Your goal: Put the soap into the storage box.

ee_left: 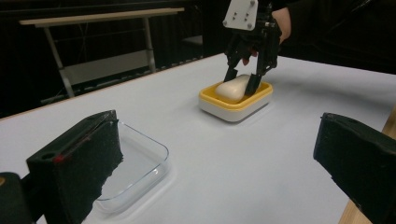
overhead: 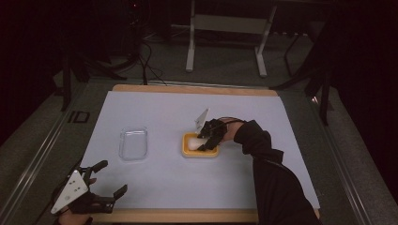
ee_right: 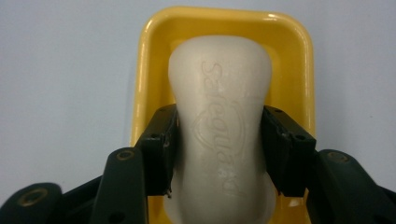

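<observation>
Currently pinching a bar of soap (ee_right: 219, 126) with the right tool (ee_right: 219, 149), pads pressed against both long sides of the bar, seen plainly in the right gripper view. Soap: cream-white, waisted in the middle, brand lettering stamped along its top, lying inside a yellow dish (ee_right: 289, 51) with its far end toward the dish's far rim. Dish resting flat on the pale worktop (overhead: 159, 108), somewhat right of the middle in the high view. From the high view, right tool (overhead: 206, 140) angled down into the yellow dish (overhead: 187, 153) from the right side, dark sleeve (overhead: 267, 164) trailing back toward the near edge, grey three-cornered plate tilted up behind it. From the left gripper view, same right tool (ee_left: 243, 81) reaching down, tips at either side of the soap (ee_left: 231, 88).

Meanwhile, left tool (overhead: 110, 178) spread wide, nothing between the jaws, sitting low near the front left corner of the worktop. Just ahead of it, a clear shallow glass dish (overhead: 133, 144), well to the left of the yellow dish and apart from it. In the left gripper view, left tool (ee_left: 219, 158) pointing toward the glass dish (ee_left: 140, 163), one black pad overlapping its near corner.
</observation>
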A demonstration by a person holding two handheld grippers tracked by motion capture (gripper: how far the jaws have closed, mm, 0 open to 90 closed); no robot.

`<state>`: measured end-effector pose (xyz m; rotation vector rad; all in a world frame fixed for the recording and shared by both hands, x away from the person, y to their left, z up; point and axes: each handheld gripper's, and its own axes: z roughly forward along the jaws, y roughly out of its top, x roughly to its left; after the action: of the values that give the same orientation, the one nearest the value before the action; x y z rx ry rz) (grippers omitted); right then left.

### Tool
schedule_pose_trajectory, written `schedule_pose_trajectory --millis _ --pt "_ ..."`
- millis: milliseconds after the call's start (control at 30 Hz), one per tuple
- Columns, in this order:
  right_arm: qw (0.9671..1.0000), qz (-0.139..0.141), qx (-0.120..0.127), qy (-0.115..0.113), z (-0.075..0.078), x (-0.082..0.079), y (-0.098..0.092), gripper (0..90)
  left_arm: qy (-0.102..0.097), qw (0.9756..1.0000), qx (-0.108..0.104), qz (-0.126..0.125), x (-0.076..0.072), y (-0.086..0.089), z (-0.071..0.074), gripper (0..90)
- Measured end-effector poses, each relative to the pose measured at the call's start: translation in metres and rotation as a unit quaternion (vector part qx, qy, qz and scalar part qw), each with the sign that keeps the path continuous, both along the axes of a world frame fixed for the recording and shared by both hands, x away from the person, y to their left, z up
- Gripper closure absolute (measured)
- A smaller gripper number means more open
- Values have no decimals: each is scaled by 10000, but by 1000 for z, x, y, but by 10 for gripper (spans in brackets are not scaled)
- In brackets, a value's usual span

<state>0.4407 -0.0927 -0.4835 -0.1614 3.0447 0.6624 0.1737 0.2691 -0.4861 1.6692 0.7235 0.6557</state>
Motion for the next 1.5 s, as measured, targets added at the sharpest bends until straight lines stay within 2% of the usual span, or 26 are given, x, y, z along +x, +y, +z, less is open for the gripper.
schedule_pose_trajectory --millis 200,467,533,567,733,833,1100,1233,1333,1400,1500 --pt "9999 -87 -44 -55 -7 4 1 492 0 10000 0 -7 0 0 0 11" --pt "9998 -142 25 -98 -9 4 1 490 5 10000 16 -26 0 0 0 12" --pt "9999 -138 -81 -29 -9 3 3 472 10 10000 19 -27 0 0 0 11" --pt "9998 -91 -128 -101 -9 3 3 464 9 10000 21 -27 0 0 0 11" --pt "9997 -84 4 -228 6 2 7 448 7 10000 29 -26 0 -1 0 11" --pt "9995 -82 -9 -288 17 1 8 448 12 10000 30 -25 0 -1 0 12" --pt "9982 -294 -445 -262 34 -3 7 448 36 10000 18 -52 0 -2 -1 11" --pt "9973 -438 -494 -332 42 -5 2 446 52 10000 33 -65 1 -2 -1 11" --pt "9961 -581 -602 -283 49 -5 -2 410 64 9999 41 -69 1 -2 -1 12" --pt "9946 -689 -703 -339 52 -6 -3 342 67 9999 40 -71 1 -2 -1 11" --pt "9921 -916 -792 -340 56 -7 -6 315 65 10000 30 -64 1 -2 -1 11"
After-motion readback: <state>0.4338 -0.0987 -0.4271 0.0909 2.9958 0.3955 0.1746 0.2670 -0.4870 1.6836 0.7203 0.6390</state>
